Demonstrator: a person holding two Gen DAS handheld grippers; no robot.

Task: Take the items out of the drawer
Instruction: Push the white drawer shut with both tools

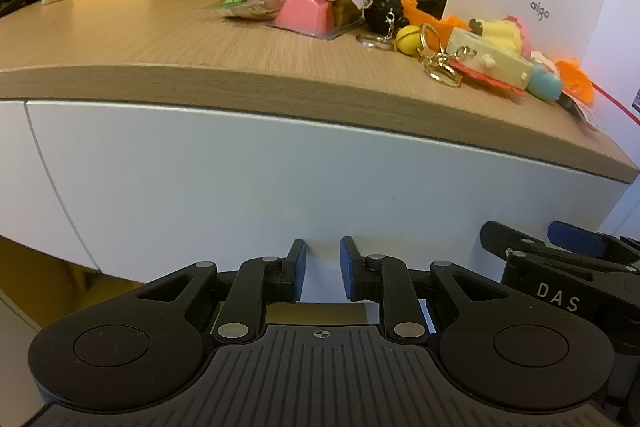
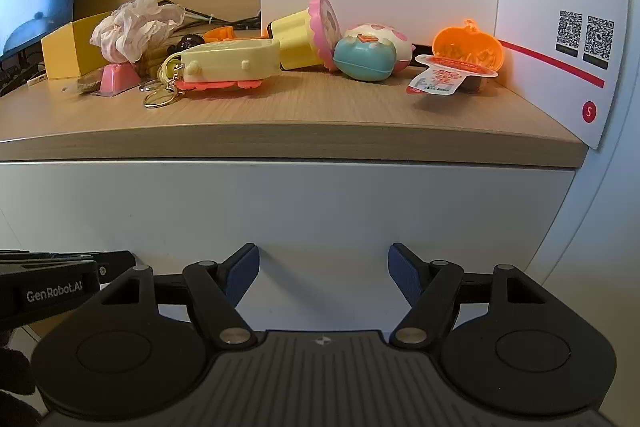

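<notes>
Watching for: my two grippers crowd each other low against the drawer front point(image 2: 288, 203); the right gripper's body shows at 3 o'clock in my left view, so a pull could knock one into the other.
Slip risk: I see no handle or lip on the white panel, so I judge the pads may skate off it, or the drawer may stay shut.
Spill risk: a jerk might shake the toys near the desktop point(image 1: 120, 47) edge, such as the cream toy case point(image 2: 230, 61) at 10 o'clock.
Left gripper point(image 1: 323, 269): jaws narrow, a small gap, nothing between them, tips close to the panel.
Right gripper point(image 2: 323, 273): jaws wide, empty, facing the same panel.
Drawer: closed, plain flat white front, at 12 o'clock just under the wooden desktop.
Items inside: I cannot see them.
</notes>
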